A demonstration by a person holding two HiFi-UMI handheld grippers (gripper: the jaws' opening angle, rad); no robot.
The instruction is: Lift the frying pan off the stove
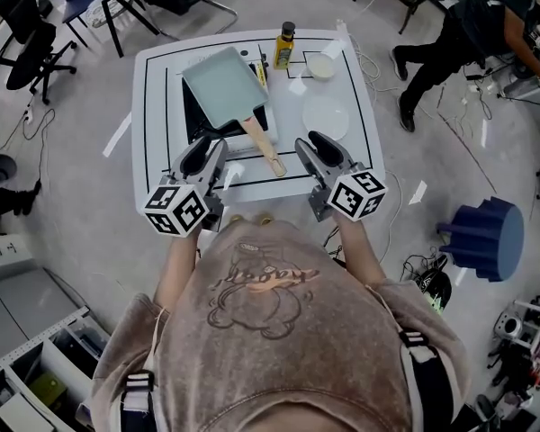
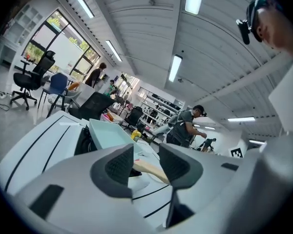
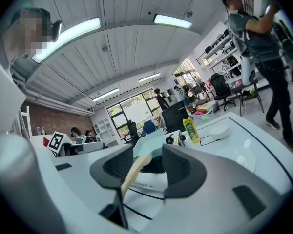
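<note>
A square pale-green frying pan [image 1: 223,85] rests on the black stove [image 1: 194,122] on the white table [image 1: 153,106]. Its wooden handle [image 1: 263,144] points toward me, between my two grippers. My left gripper [image 1: 201,154] hovers at the table's near edge, left of the handle, open with nothing between its pads. My right gripper [image 1: 319,148] is right of the handle, also open and empty. In the left gripper view the gripper [image 2: 145,162] looks at the pan [image 2: 107,133] and handle [image 2: 151,169] beyond the jaws. In the right gripper view the gripper [image 3: 146,167] frames the handle [image 3: 134,174] and pan [image 3: 149,143] farther off.
A yellow bottle [image 1: 284,46] and a small white bowl [image 1: 321,66] stand at the table's far side, with a white plate [image 1: 326,117] right of the stove. A person [image 1: 450,43] stands at the far right. Office chairs [image 1: 31,43] and a blue stool [image 1: 486,237] surround the table.
</note>
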